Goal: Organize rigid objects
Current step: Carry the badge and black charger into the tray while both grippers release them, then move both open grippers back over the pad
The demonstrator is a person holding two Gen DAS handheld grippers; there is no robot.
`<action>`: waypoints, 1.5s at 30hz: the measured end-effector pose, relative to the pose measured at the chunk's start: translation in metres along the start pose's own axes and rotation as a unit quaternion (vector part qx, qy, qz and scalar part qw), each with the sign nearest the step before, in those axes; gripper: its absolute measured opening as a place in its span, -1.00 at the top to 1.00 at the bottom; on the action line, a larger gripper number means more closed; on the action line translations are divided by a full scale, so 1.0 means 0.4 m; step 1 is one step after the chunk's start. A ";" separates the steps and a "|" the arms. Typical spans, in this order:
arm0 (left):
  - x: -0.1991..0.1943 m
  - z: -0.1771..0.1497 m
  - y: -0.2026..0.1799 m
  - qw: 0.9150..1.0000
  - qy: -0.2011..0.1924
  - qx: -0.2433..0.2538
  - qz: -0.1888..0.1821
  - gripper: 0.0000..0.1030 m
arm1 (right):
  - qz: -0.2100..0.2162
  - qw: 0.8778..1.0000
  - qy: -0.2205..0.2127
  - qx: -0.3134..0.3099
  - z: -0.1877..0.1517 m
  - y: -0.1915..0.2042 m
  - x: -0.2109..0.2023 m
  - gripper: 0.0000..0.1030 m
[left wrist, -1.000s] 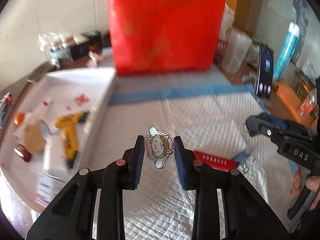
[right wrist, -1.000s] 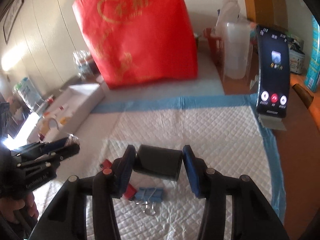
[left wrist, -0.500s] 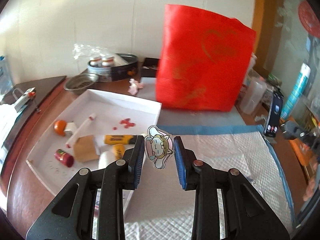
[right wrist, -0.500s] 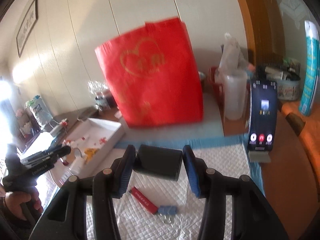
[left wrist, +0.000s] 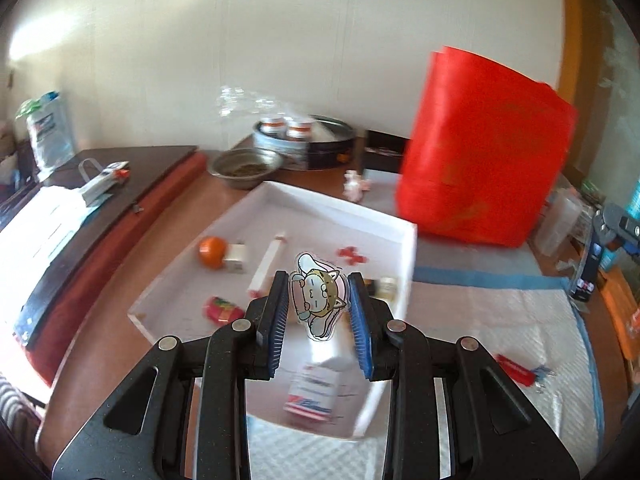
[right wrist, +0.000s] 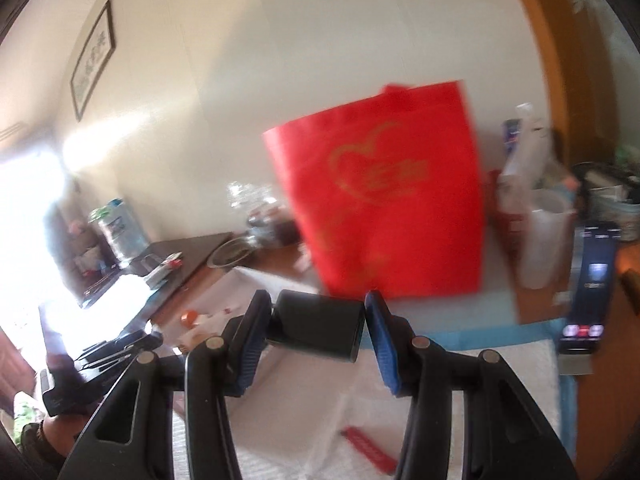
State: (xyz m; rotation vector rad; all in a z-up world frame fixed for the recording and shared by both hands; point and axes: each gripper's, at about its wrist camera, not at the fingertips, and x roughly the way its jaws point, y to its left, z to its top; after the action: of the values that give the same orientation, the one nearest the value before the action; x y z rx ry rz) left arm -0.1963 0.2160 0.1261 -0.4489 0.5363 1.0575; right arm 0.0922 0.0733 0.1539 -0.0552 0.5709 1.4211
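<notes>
My left gripper (left wrist: 318,312) is shut on a flat cartoon cat charm (left wrist: 317,295) and holds it above the near right part of a white tray (left wrist: 408,240). The tray holds an orange ball (left wrist: 212,251), a white stick (left wrist: 268,264), a red packet (left wrist: 222,309) and a white box (left wrist: 316,394). My right gripper (right wrist: 316,330) is shut on a black box (right wrist: 316,330), held high above the white quilted mat (right wrist: 304,428). A red tag (right wrist: 366,450) lies on the mat below; it also shows in the left wrist view (left wrist: 516,368).
A red bag (left wrist: 480,152) stands behind the tray. A metal bowl (left wrist: 244,166) and a round tin (left wrist: 304,142) sit at the back. A phone on a stand (right wrist: 588,292) is at the mat's right edge. The left gripper (right wrist: 96,364) shows at left in the right wrist view.
Both grippers have risen and swung left with their objects. The left one now hangs over the white tray instead of the mat. The right one is higher above the mat.
</notes>
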 end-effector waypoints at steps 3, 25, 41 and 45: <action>0.016 0.001 0.075 0.999 0.007 -0.020 0.024 0.44 | 0.032 0.999 0.032 -0.006 -0.014 0.057 0.080 0.06; 0.222 -0.074 0.189 0.994 0.099 -0.048 0.021 0.28 | 0.092 0.973 0.198 -0.079 -0.219 0.275 0.496 0.04; 0.043 -0.026 0.179 0.996 -0.003 -0.052 0.069 -1.00 | 0.098 0.989 0.060 -0.096 -0.158 0.318 0.260 -1.00; -0.020 -0.010 0.155 0.997 -0.030 -0.048 0.058 -1.00 | 0.082 0.993 0.014 -0.086 -0.133 0.295 0.175 -1.00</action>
State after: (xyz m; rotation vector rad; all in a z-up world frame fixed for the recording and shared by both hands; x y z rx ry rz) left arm -0.2561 0.2343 0.1221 -0.4734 0.4636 1.2078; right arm -0.0341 0.1380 0.1146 -0.1673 0.4832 1.6303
